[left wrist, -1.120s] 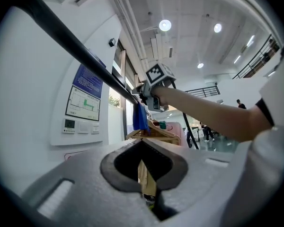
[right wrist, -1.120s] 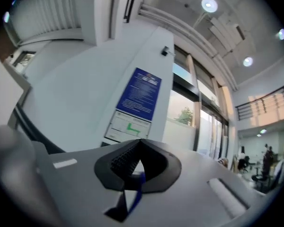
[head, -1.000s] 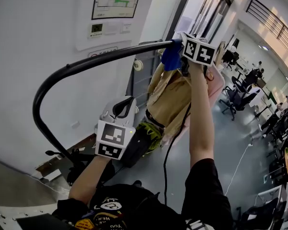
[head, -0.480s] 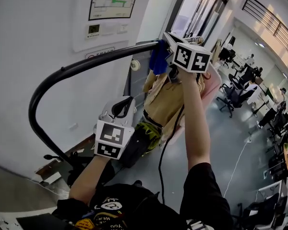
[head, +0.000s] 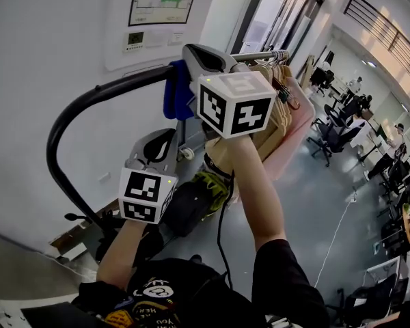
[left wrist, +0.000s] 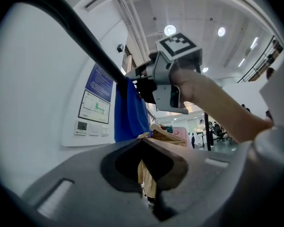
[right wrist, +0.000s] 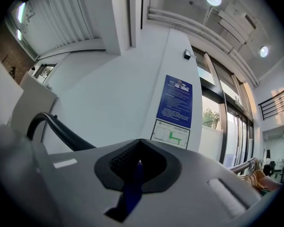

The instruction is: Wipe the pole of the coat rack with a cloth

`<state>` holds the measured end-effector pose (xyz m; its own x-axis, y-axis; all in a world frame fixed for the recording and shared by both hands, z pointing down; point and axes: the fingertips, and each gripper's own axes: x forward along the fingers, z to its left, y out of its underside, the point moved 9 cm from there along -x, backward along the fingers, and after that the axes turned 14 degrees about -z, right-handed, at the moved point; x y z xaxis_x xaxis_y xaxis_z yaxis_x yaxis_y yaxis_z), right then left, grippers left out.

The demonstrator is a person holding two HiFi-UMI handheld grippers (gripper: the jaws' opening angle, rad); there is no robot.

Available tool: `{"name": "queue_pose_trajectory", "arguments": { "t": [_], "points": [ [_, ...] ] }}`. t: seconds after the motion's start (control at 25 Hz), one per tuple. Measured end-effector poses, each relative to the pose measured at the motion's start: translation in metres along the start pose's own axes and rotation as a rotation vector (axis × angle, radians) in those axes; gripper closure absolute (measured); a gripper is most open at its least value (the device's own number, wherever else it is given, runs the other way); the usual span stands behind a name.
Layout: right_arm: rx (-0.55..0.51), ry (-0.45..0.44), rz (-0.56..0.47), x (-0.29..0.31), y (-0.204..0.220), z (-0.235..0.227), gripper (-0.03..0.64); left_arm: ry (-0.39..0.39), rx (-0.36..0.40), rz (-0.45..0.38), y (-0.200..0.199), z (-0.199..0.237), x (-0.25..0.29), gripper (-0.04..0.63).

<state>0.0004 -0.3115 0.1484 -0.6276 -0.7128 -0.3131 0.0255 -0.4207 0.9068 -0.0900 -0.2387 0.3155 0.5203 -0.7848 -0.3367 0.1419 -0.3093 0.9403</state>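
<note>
The coat rack's black pole (head: 89,104) curves up from the lower left and runs right along the white wall. A blue cloth (head: 179,91) hangs over its top stretch, and my right gripper (head: 190,61) is shut on it against the pole. In the right gripper view the cloth (right wrist: 131,186) shows as a blue strip pinched between the closed jaws, with the pole (right wrist: 61,129) to the left. My left gripper (head: 165,137) is lower, beside the pole, shut and holding nothing. The left gripper view looks up at the cloth (left wrist: 130,112), the pole (left wrist: 85,37) and the right gripper (left wrist: 138,85).
Tan and pink clothes on hangers (head: 277,91) crowd the rail's far end. A black bag (head: 191,207) lies at the rack's foot, and a cable (head: 222,217) dangles from my right gripper. A wall panel (head: 164,2) is just behind the pole; office chairs (head: 335,135) stand at right.
My right gripper has slid the blue cloth along the pole from the clothes end toward the curve, nearer to me. The left gripper has shifted slightly left.
</note>
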Motion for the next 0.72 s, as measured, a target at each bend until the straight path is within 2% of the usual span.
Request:
{"name": "queue_pose_trajectory", "arguments": {
  "t": [0.16,0.28,0.4,0.56,0.72],
  "points": [
    [-0.035,-0.06,-0.037,0.001,-0.016,0.052,0.617,-0.032,-0.004,-0.006,-0.005,0.006,-0.016,0.594],
    [-0.058,-0.087,-0.072,-0.002,-0.023,0.073,0.617,-0.055,-0.002,-0.008,-0.008,0.008,-0.025,0.594],
    [-0.044,-0.092,-0.123,-0.011,-0.022,0.073,0.617,-0.078,0.002,-0.003,-0.011,0.007,-0.036,0.594],
    [-0.009,-0.039,-0.209,-0.047,-0.016,0.063,0.615,-0.107,0.023,0.013,-0.016,0.001,-0.054,0.594],
    [0.042,-0.058,-0.145,-0.097,0.017,0.068,0.615,-0.129,0.034,0.046,-0.015,-0.014,-0.07,0.592]
  ]
}}
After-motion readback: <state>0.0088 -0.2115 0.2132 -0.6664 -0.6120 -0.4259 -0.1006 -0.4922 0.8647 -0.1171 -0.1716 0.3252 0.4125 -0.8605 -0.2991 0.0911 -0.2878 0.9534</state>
